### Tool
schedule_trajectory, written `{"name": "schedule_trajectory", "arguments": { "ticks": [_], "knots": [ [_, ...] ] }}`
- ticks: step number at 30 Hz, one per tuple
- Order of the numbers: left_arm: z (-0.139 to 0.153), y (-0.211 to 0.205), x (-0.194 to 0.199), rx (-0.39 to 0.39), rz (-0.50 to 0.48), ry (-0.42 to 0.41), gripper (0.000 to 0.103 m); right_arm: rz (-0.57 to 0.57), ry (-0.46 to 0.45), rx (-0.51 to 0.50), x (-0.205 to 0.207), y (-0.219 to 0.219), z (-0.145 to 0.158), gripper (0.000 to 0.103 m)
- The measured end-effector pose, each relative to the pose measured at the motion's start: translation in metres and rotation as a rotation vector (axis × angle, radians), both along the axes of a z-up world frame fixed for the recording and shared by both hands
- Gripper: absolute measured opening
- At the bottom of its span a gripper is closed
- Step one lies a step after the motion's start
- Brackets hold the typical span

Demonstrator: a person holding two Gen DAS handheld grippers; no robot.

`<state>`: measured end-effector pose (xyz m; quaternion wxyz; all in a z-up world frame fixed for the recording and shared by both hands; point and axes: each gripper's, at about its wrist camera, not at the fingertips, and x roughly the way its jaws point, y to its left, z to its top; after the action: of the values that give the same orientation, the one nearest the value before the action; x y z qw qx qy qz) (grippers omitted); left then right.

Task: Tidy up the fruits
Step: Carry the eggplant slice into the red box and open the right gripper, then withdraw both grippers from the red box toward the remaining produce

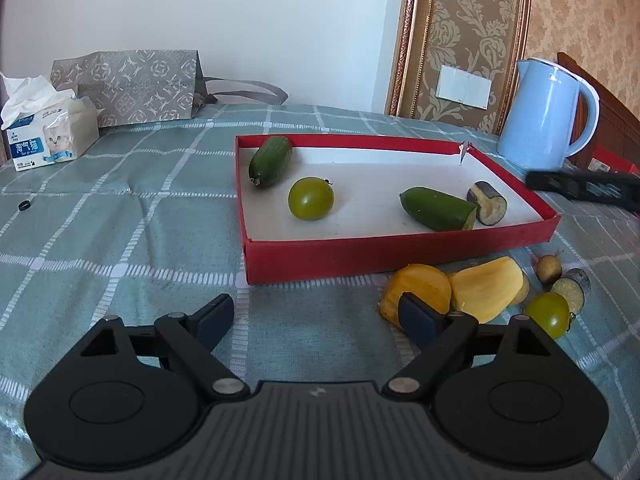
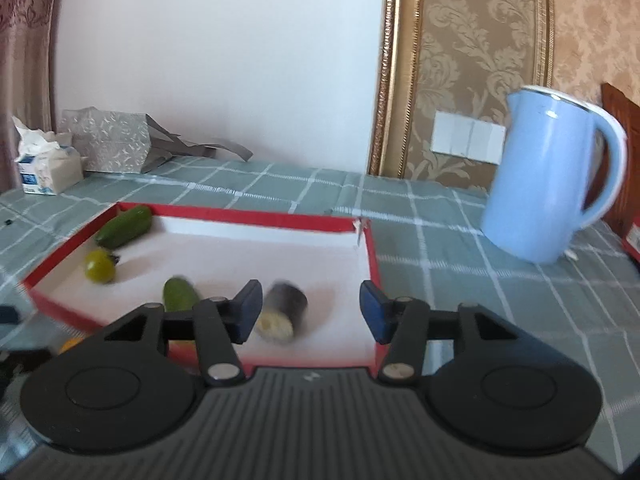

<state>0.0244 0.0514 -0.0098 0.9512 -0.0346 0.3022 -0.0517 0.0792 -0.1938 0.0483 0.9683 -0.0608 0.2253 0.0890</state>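
Note:
A red box (image 1: 360, 254) with a white floor holds two green cucumber pieces (image 1: 270, 156) (image 1: 438, 209), a green tomato (image 1: 311, 198) and an eggplant chunk (image 1: 487, 203). In front of it on the cloth lie two yellow jackfruit pieces (image 1: 420, 284) (image 1: 488, 288), a second green tomato (image 1: 550, 314), another eggplant slice (image 1: 572, 285) and a small brown fruit (image 1: 549, 268). My left gripper (image 1: 316, 318) is open and empty, low over the cloth in front of the box. My right gripper (image 2: 310, 312) is open and empty over the box (image 2: 372, 252), with the blurred eggplant chunk (image 2: 282, 310) between its fingers.
A light blue kettle (image 1: 546, 116) stands right of the box. A black remote (image 1: 584, 188) lies beside it. A tissue box (image 1: 48, 136) and a grey patterned bag (image 1: 128, 86) sit at the back left. A small black ring (image 1: 25, 205) lies on the checked cloth.

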Motion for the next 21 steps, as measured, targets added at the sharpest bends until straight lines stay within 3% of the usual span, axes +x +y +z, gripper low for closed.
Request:
{"name": "schedule_trajectory", "arguments": {
  "ticks": [4, 6, 7, 8, 15, 21],
  "knots": [
    [0.001, -0.001, -0.002, -0.021, -0.036, -0.001, 0.09, -0.01, -0.013, 0.048, -0.039, -0.018, -0.004, 0.051],
    [0.002, -0.005, -0.005, -0.016, -0.06, -0.013, 0.09, -0.03, -0.039, 0.11, -0.054, -0.033, -0.008, 0.061],
    [0.002, -0.007, -0.006, -0.01, -0.074, -0.021, 0.09, -0.049, -0.053, 0.141, -0.058, -0.04, -0.011, 0.074],
    [0.002, -0.01, -0.008, -0.003, -0.089, -0.026, 0.09, -0.062, -0.064, 0.164, -0.061, -0.046, -0.014, 0.079],
    [0.002, -0.039, -0.018, 0.083, -0.202, -0.081, 0.09, -0.081, -0.012, 0.26, -0.054, -0.066, -0.028, 0.078],
    [-0.002, -0.05, 0.001, 0.111, -0.258, -0.018, 0.09, -0.047, -0.024, 0.23, -0.058, -0.057, -0.027, 0.078]
  ]
}}
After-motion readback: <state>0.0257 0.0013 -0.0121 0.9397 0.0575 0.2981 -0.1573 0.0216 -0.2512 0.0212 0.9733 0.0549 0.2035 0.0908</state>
